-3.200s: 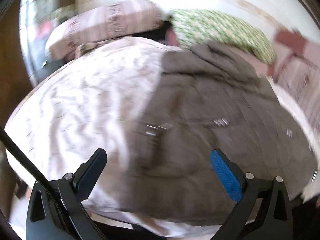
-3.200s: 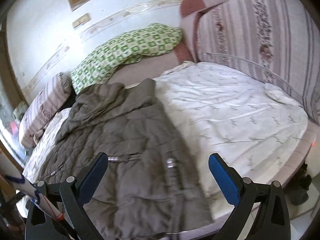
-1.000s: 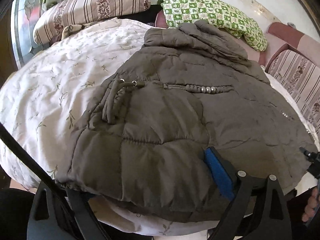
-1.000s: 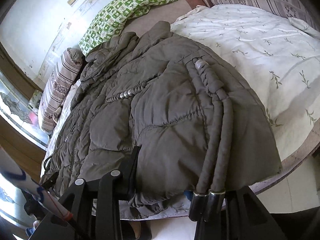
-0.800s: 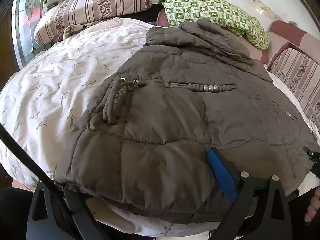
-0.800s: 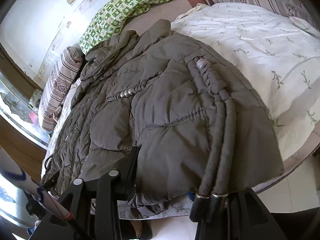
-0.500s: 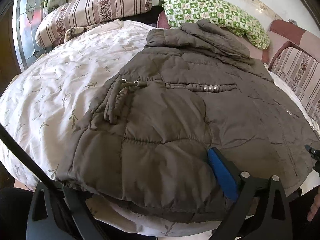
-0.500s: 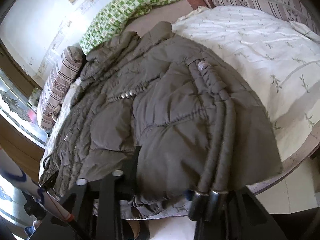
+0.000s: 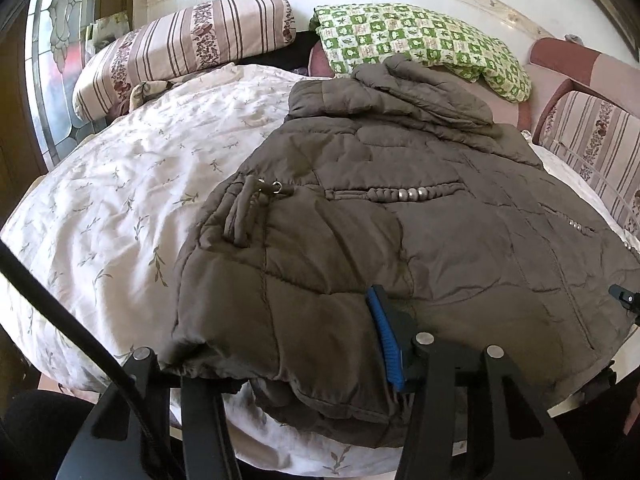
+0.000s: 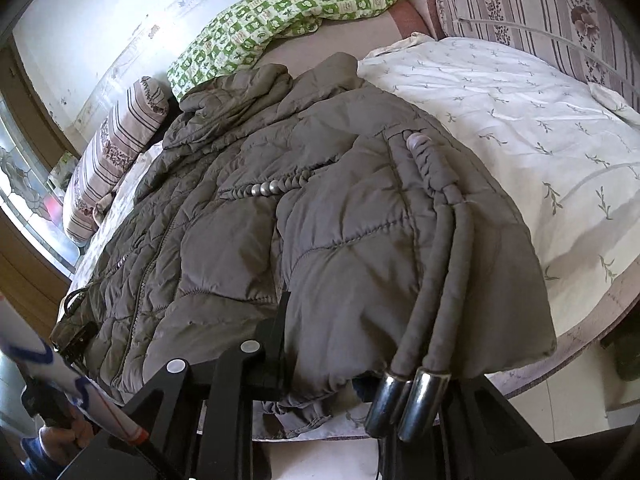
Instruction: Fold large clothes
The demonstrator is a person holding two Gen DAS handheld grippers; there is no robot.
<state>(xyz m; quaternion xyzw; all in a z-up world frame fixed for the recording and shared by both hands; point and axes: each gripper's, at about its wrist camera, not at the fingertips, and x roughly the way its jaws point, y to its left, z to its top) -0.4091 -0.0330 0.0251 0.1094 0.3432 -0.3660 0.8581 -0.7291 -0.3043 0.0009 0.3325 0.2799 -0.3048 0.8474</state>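
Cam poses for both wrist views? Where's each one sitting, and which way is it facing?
Left wrist: at the bed's foot edge, facing the headboard over the brown jacket's left hem corner; left hand-held gripper closing on the hem.
Right wrist: same edge, at the right hem corner, facing up-bed; right hand-held gripper closing on the hem, cord tips dangling.
Shared: jacket, green checked pillow, striped pillow.

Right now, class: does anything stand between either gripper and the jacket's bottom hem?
Nothing visible does. The left gripper and the right gripper are both closing with the hem of the jacket already between their fingers.
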